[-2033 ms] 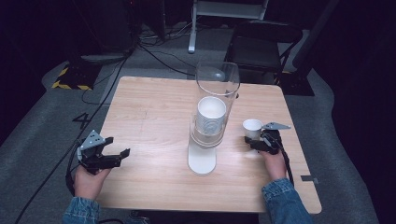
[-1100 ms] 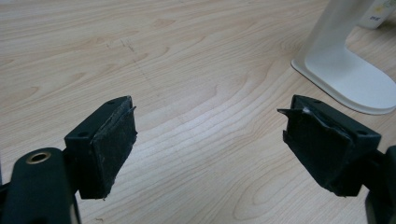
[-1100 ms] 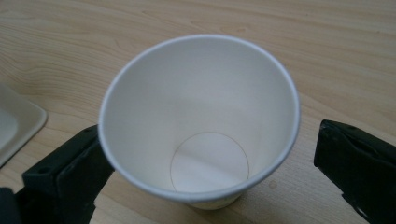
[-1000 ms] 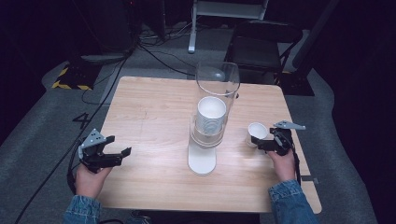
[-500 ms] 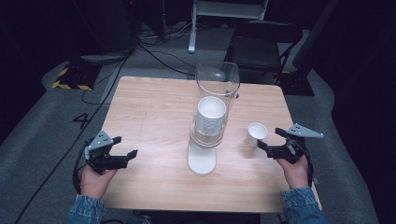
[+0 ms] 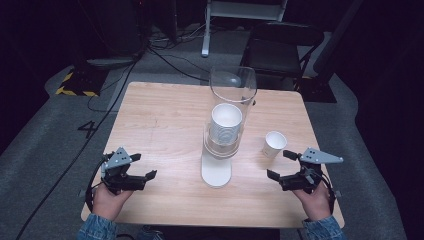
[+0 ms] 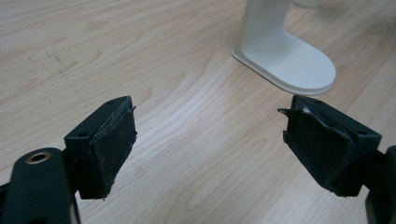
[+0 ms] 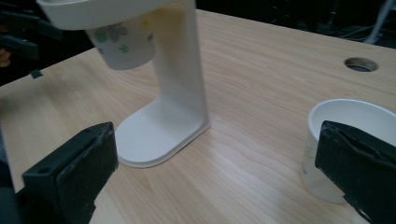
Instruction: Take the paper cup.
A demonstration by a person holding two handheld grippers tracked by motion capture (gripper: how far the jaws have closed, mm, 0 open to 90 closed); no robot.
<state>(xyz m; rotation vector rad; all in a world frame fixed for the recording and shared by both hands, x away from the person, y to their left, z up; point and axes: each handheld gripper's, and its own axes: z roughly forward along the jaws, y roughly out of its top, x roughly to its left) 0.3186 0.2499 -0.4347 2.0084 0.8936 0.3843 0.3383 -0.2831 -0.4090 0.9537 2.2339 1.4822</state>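
A cup dispenser (image 6: 231,107) stands mid-table, a clear tube on a white stand (image 6: 216,172) with a stack of white paper cups (image 6: 226,122) inside. In the right gripper view the lowest cup (image 8: 123,46), printed with flowers, pokes out under the dispenser's collar. A single white paper cup (image 6: 274,144) stands upright on the table to the right of the dispenser. My right gripper (image 6: 279,164) is open just in front of this cup, apart from it; the cup (image 8: 350,114) sits behind its right jaw. My left gripper (image 6: 144,166) is open and holds nothing, left of the stand (image 7: 289,60).
The wooden table (image 6: 165,115) has a round cable hole (image 8: 360,64) near its far edge. Beyond it are a dark chair (image 6: 280,45), cables on the grey floor and a white post (image 6: 206,30). The person's hands and denim sleeves come in at the bottom.
My right gripper has let go of the paper cup, opened, and drawn back to the right and toward the person. The cup now stands alone. The left gripper shifted slightly right.
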